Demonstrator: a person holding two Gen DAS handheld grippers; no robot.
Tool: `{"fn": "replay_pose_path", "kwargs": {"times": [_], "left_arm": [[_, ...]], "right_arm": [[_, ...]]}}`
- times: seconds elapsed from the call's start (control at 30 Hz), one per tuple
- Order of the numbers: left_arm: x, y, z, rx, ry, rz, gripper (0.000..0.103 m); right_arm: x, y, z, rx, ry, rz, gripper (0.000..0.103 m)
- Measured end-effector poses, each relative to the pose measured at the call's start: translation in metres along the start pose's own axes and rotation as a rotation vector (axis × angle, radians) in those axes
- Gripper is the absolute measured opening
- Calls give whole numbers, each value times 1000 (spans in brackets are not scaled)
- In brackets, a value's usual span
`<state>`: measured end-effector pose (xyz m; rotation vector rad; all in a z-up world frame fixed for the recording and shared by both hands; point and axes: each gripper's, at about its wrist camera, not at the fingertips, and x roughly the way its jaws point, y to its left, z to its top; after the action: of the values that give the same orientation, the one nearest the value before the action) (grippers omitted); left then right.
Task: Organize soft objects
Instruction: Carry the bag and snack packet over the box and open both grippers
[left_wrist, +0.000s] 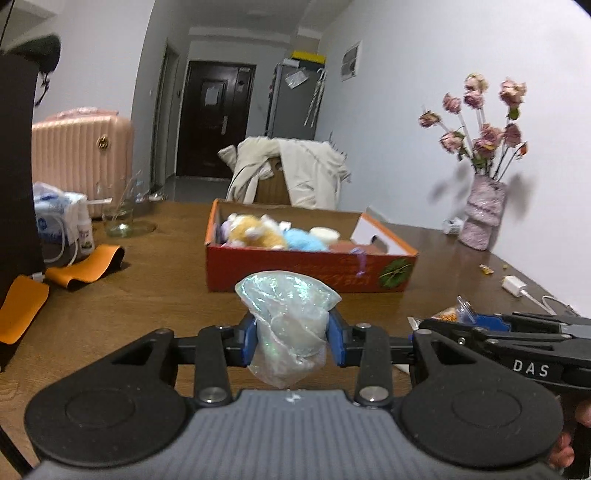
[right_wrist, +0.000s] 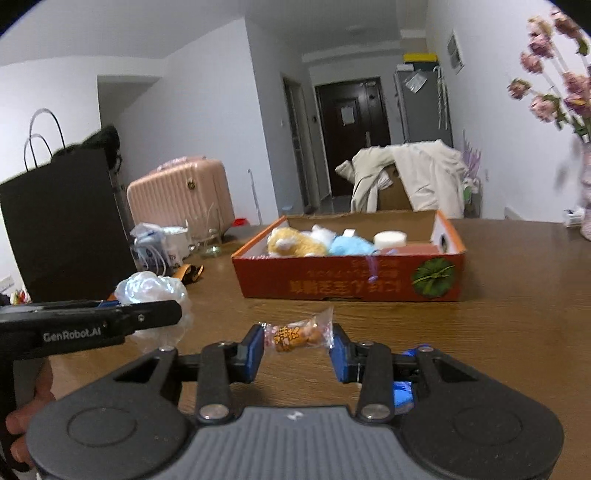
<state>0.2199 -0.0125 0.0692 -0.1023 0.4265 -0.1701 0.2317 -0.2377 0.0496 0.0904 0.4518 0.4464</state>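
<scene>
Iridescent plastic pouch (left_wrist: 288, 325), crumpled and translucent, sits pinched between the blue pads of my left gripper (left_wrist: 291, 336), lifted clear of the wooden table (left_wrist: 147, 295). My right gripper (right_wrist: 297, 345) is clamped on a small clear-wrapped snack packet (right_wrist: 299, 335) with orange printing, its twisted ends touching both pads. Straight ahead of both grippers, beyond the held things, stands the red cardboard box (right_wrist: 347, 282) with its open top; inside lie a yellow-and-white plush toy (right_wrist: 291, 242), a light blue plush (right_wrist: 351, 245) just right of it, and a white round container (right_wrist: 389, 239) further right. From my right wrist view, the left gripper shows off to the left with the pouch bulging above it, and a black paper bag (right_wrist: 62, 221) stands behind that. Well to the right of my left gripper, a vase of dried pink roses (left_wrist: 484, 214) stands near the wall, and a white charger (left_wrist: 515, 285) lies nearer, beside the table edge.
</scene>
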Motion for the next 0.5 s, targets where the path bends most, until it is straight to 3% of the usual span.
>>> {"fn": "replay_pose_path", "kwargs": {"times": [0.27, 0.4, 0.5], "left_arm": [[24, -28, 36, 38, -15, -99, 38], [77, -32, 82, 78, -17, -128, 38], [129, -34, 112, 96, 28, -136, 39]], "right_arm": [[-21, -36, 25, -24, -77, -14, 37], [7, -66, 66, -77, -97, -37, 38], [52, -98, 100, -55, -59, -15, 38]]}}
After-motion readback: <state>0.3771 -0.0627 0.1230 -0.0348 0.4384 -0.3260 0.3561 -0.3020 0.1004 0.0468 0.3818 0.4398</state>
